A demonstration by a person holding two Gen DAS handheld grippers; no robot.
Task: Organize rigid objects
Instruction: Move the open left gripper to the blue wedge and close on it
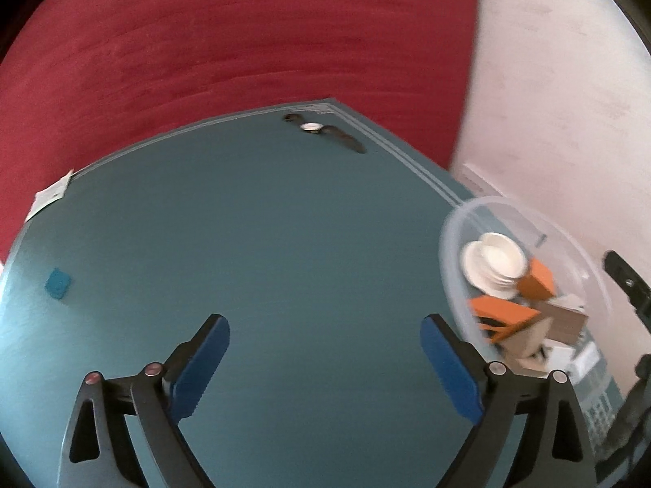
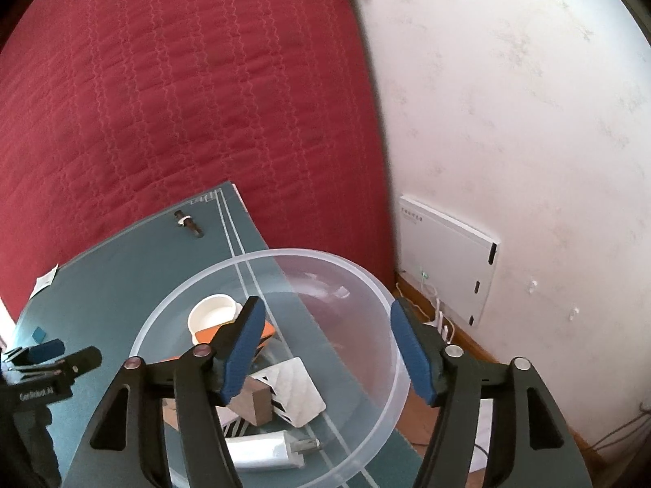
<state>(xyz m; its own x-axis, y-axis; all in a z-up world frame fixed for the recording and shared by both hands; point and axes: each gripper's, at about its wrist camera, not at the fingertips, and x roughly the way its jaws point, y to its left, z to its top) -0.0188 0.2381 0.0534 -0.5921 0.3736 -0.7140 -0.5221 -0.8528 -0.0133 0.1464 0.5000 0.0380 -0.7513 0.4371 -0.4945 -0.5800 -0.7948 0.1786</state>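
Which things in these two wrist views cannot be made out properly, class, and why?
- Wristwatch: motion-blurred in the left view, tiny in the right; dial unreadable.
- Bowl contents: partly hidden behind the right gripper.
- Small blue item: blurred, identity unclear.

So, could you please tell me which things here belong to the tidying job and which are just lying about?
Part of the job:
- clear bowl holding the white dish, orange box, white charger
- wristwatch on the mat
- small blue block
- left gripper, right gripper, both open and empty

Just lying about:
- white paper tag
- red bedspread
- white wall panel
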